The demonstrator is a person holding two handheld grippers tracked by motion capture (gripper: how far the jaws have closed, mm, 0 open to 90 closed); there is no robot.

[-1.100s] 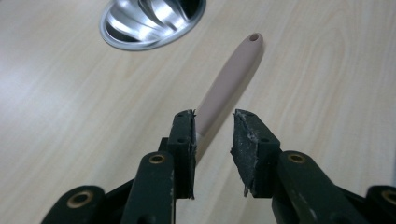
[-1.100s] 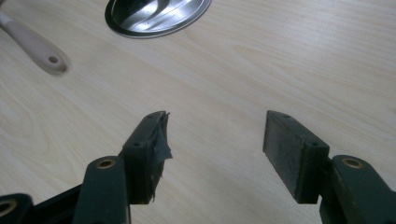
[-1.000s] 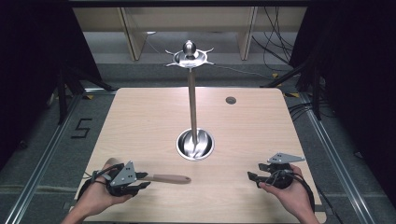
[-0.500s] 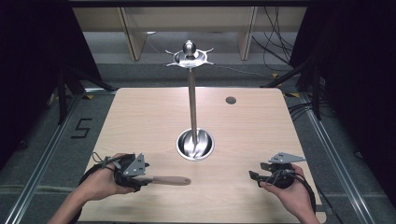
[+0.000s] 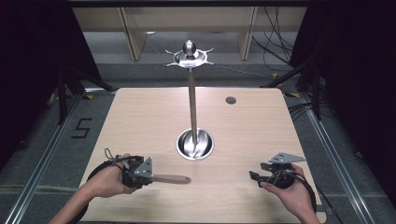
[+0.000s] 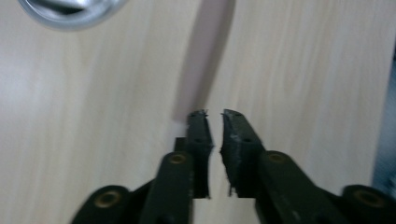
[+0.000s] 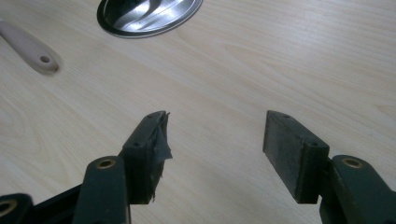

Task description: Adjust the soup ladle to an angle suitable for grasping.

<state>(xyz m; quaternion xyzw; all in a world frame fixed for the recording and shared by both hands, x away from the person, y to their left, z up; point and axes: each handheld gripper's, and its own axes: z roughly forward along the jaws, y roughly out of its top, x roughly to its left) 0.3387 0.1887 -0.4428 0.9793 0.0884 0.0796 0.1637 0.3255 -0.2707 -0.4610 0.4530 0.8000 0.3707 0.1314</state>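
High view: left gripper (image 5: 148, 176), jaws just closed, pinches a wooden handle (image 5: 172, 178) near-left on the table (image 5: 261, 121); light, stiff, smooth, best held mid-handle. Right gripper (image 5: 256, 176) gapes empty

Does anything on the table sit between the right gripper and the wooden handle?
Nothing visible does. In the high view, bare table runs from the open right gripper to the near end of the wooden handle. The stand's round metal base sits farther back, off that line.
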